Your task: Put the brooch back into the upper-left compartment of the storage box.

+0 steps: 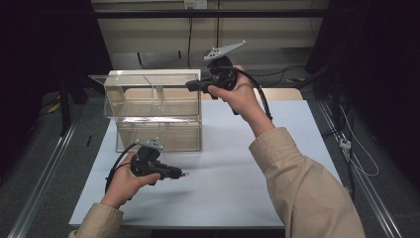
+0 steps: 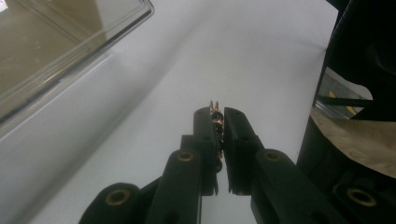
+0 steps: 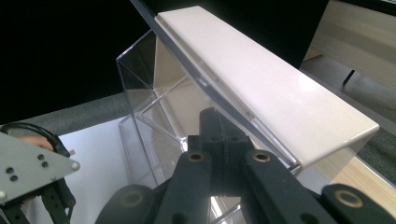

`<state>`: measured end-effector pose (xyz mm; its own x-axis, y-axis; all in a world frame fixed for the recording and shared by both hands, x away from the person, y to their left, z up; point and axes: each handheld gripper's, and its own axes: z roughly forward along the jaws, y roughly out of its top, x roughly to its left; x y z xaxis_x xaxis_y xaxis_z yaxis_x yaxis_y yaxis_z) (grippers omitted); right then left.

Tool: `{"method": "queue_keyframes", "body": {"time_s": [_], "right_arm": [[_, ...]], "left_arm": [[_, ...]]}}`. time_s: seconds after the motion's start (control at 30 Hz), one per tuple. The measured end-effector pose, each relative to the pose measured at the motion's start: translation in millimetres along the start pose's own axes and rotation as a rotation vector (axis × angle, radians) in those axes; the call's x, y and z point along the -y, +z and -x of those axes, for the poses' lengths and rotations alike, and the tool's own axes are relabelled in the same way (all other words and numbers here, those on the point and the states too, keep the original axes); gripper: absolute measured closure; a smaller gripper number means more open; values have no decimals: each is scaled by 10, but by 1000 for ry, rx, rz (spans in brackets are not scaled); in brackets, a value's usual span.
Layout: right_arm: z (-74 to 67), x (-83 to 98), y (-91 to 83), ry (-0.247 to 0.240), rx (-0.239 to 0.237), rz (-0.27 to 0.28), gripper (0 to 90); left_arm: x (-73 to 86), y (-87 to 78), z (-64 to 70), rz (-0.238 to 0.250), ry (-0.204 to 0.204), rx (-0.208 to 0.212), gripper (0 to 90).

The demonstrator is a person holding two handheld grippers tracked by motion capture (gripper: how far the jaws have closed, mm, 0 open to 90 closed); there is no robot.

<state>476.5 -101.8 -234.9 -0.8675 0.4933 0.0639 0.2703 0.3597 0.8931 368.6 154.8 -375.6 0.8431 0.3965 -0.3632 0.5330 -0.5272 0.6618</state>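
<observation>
Fingers of the left gripper are closed on a small copper-and-black clip, whose two thin copper prongs stick out just past the tips in the left gripper view. In the high view the same clip shows as a tiny bright piece at the front of the left gripper, held a little above the white surface and pointing toward the person's right. The left hand grips the handle, with the cable looping beside the wrist and the grey three-cornered plate on top.

The right gripper has its fingers pressed together on the edge of the clear lid of the clear plastic box. In the right gripper view the lid slants up and away, and a white strip lies along its upper side. In the high view the right gripper meets the lid at the box's right back corner, and the right hand is raised well above the surface, the beige sleeve running down to the bottom edge.

The box stands on the far left part of the surface, with clear partitions dividing its inside into compartments. The clip is outside the box, in front of it and near its front wall.
</observation>
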Motion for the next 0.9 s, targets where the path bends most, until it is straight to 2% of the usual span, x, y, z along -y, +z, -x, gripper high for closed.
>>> {"method": "queue_keyframes", "body": {"time_s": [0.23,0.67,0.9], "right_arm": [[-5,-3,-3,-1,3,0,900],[-3,-2,-8,0,1,-1,900],[1,0,-8,1,-1,1,900]], "left_arm": [[-107,-145,3,-11,26,5,844],[-301,-344,12,6,16,5,845],[-404,-454,19,-5,26,-11,844]]}}
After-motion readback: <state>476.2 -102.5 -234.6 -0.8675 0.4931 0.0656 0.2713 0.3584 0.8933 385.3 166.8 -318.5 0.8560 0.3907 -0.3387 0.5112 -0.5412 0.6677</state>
